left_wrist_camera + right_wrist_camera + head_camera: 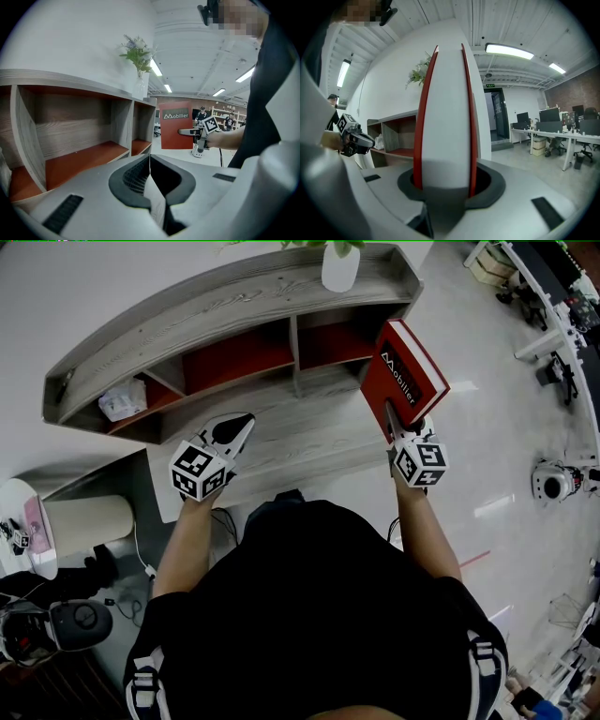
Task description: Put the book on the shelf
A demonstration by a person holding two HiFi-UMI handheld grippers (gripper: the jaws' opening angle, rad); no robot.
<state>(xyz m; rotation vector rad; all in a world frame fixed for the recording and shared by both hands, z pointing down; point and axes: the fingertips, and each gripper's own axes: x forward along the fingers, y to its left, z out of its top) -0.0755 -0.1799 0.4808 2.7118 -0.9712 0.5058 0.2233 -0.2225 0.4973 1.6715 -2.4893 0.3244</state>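
A red book (405, 379) with white lettering is held upright, out in front of the right-hand compartment of the grey wooden shelf (234, 296). My right gripper (395, 418) is shut on its lower edge. In the right gripper view the book's white page edge (445, 117) stands between the jaws of the right gripper (443, 183), framed by both red covers. My left gripper (239, 426) hovers in front of the shelf's middle compartment, shut and holding nothing. From the left gripper (150, 161) view I see the book (176, 125) to the right, past the shelf's end.
A white vase (340, 266) with a plant stands on the shelf top above the right compartment. A crumpled white bag (122, 399) lies in the far-left compartment. On the floor at the right is a small wheeled machine (553, 480); office desks (553, 138) stand beyond.
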